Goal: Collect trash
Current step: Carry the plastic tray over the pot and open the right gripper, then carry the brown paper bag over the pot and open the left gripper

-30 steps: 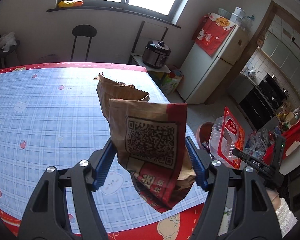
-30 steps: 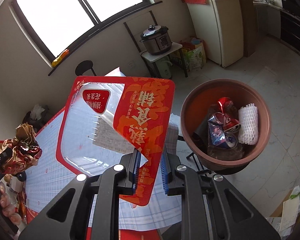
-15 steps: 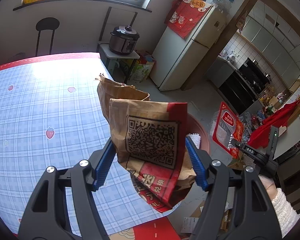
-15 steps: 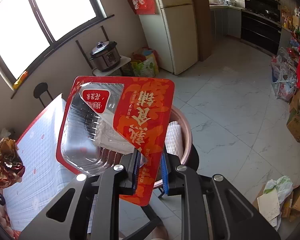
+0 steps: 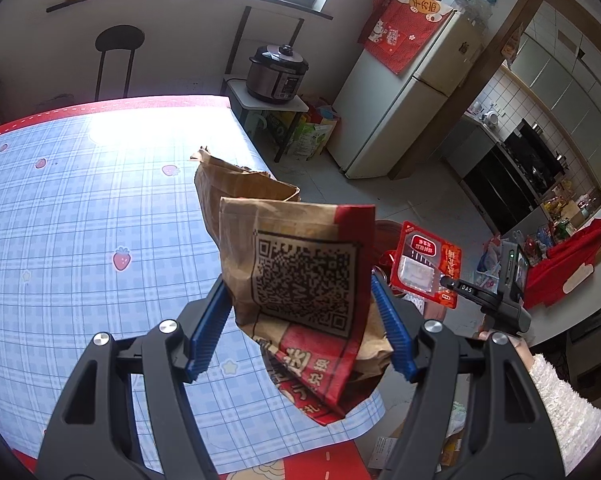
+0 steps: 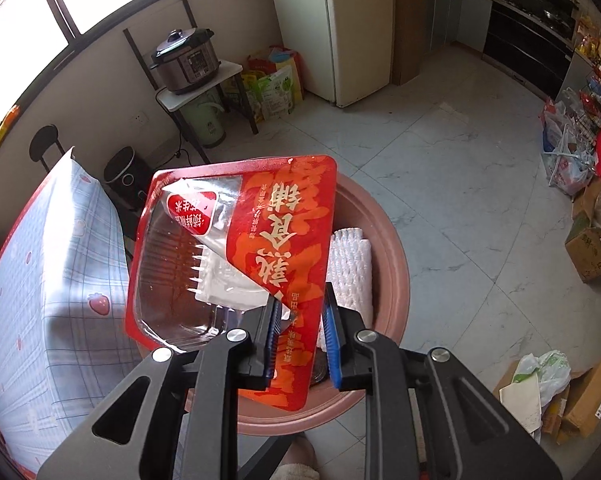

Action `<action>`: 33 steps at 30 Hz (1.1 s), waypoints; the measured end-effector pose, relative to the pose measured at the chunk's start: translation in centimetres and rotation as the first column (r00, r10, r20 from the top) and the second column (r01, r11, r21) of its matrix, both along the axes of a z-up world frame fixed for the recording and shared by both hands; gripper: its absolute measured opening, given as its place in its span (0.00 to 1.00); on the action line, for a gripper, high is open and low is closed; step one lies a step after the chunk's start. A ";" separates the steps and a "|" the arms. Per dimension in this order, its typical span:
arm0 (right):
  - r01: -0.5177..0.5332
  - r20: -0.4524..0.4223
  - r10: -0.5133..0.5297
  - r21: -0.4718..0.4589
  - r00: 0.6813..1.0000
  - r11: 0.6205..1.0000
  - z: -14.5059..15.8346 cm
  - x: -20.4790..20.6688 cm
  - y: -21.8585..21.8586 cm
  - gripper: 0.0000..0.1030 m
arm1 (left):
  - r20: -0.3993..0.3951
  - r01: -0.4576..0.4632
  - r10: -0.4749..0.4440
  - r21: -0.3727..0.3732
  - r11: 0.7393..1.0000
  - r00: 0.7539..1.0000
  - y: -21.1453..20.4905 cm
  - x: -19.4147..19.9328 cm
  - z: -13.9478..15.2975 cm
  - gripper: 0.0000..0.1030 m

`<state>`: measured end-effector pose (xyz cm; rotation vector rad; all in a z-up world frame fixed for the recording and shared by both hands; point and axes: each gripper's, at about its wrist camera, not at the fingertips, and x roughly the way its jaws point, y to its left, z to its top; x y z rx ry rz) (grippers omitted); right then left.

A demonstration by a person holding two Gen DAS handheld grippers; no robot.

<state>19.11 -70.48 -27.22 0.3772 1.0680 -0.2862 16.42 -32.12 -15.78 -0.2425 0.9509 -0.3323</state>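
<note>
Over the brown bin (image 6: 384, 236) at centre frame, the right gripper (image 6: 300, 340), its jaws just parting around a red snack tray (image 6: 236, 256) ready to drop, leads the cleanup, while the left gripper (image 5: 300, 332) pinches a paper bag (image 5: 300, 276) beyond the table (image 5: 80, 220) edge.

My left tongs (image 5: 300, 332) tilt downward, blue pads spread wide and pressed against both sides of the paper bag (image 5: 300, 280). My right tongs (image 6: 300, 336) point steeply down over the bin (image 6: 384, 264), jaws just opening, right pad clear of the red tray (image 6: 236, 256) between them. A white fuzzy sleeve (image 5: 560, 396) covers my right wrist.
</note>
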 end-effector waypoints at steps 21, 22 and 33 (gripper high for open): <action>-0.029 0.402 -0.002 0.071 0.916 0.997 16.0 -5.8 -0.8 0.95 | 0.009 0.110 -0.110 -0.038 0.993 0.994 -3.9 1.1 0.0 0.67; -0.020 0.414 -0.010 0.069 0.910 0.997 16.8 -6.4 -0.8 0.95 | 0.006 0.122 -0.122 -0.040 0.992 0.993 -4.3 1.2 -0.1 0.67; 0.034 0.449 -0.056 0.057 0.892 0.998 21.7 -10.8 -1.9 0.95 | -0.047 0.304 -0.306 -0.048 0.951 0.951 -14.4 3.4 -2.9 0.68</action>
